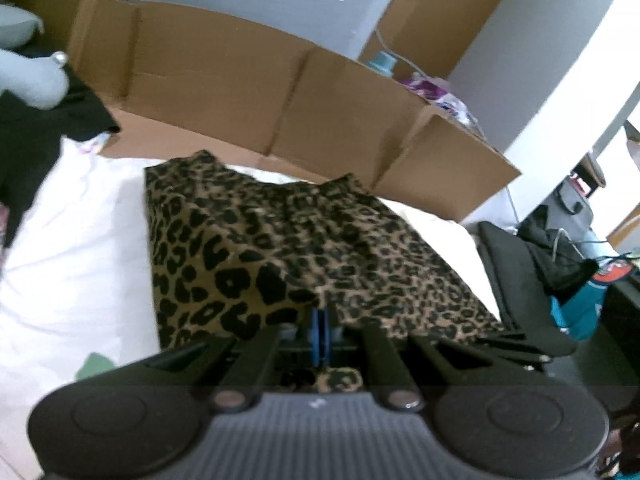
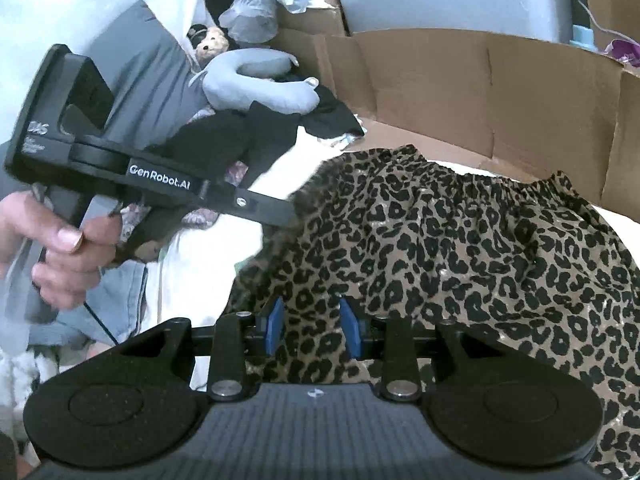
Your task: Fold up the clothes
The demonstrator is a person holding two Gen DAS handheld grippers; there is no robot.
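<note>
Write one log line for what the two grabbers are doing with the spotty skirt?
left gripper: shut on leopard skirt edge | right gripper: open over skirt | skirt: on white bedding | fold: not yet done

Cardboard box (image 1: 248, 92) behind white bedding (image 1: 72, 248), grey plush toy (image 2: 256, 88).

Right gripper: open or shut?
Open. The right gripper shows a clear gap between its blue pads, with the leopard-print skirt visible between them, ungripped.
</note>
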